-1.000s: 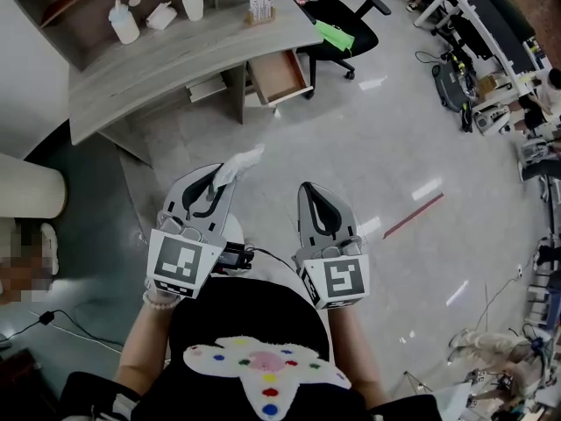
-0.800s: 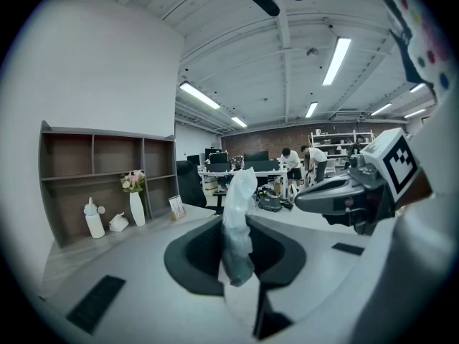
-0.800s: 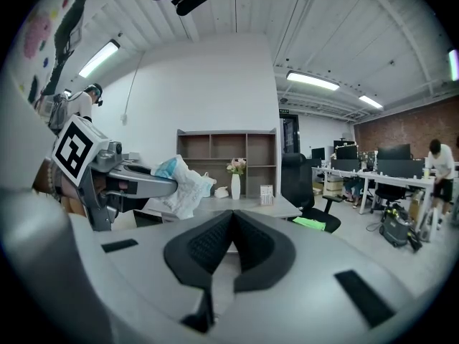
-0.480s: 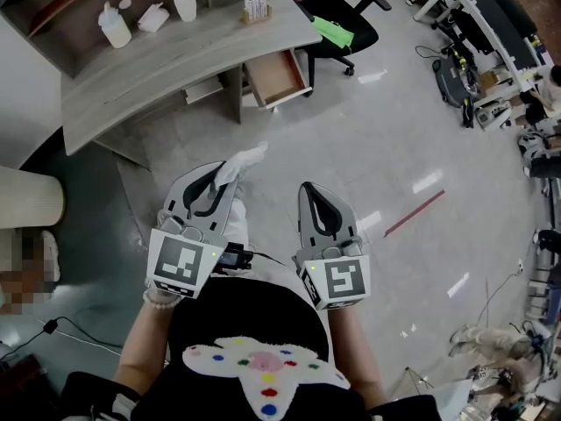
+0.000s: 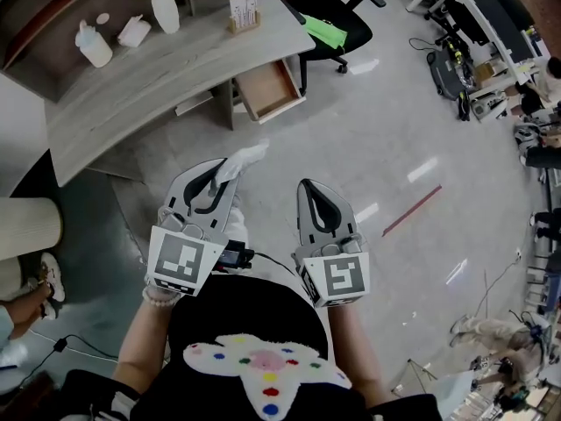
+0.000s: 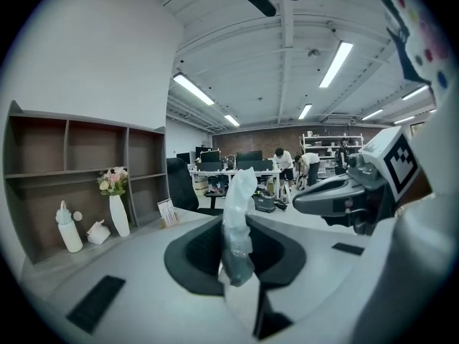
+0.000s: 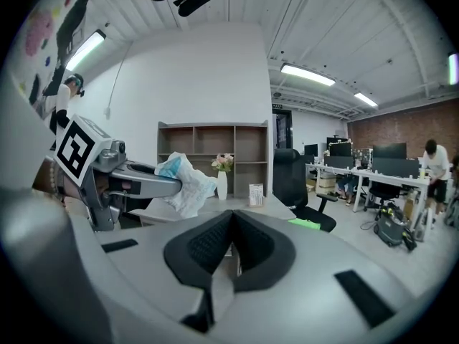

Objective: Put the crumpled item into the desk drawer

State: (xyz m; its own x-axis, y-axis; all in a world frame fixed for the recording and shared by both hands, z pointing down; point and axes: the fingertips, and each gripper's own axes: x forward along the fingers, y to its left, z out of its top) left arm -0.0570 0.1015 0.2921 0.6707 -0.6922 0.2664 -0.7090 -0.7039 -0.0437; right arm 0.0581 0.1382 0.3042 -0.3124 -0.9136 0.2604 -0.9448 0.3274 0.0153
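The left gripper (image 5: 219,172) is clamped on the crumpled white item (image 5: 247,157) — it sticks out past the jaw tips. The right gripper (image 5: 308,188) is closed, empty. The 2 sit side by side, well short of the desk (image 5: 166,60) — its drawer (image 5: 270,89) stands pulled out.

Open office, glossy grey floor (image 5: 368,147).
Wooden shelves (image 7: 211,138) against white wall (image 7: 193,77); black office chair (image 5: 320,3); strip lights (image 6: 337,64) lit overhead.

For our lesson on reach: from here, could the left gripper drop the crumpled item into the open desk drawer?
Probably not yet. The left gripper, shut on the crumpled item, is well short of the open drawer; only bare floor lies between.
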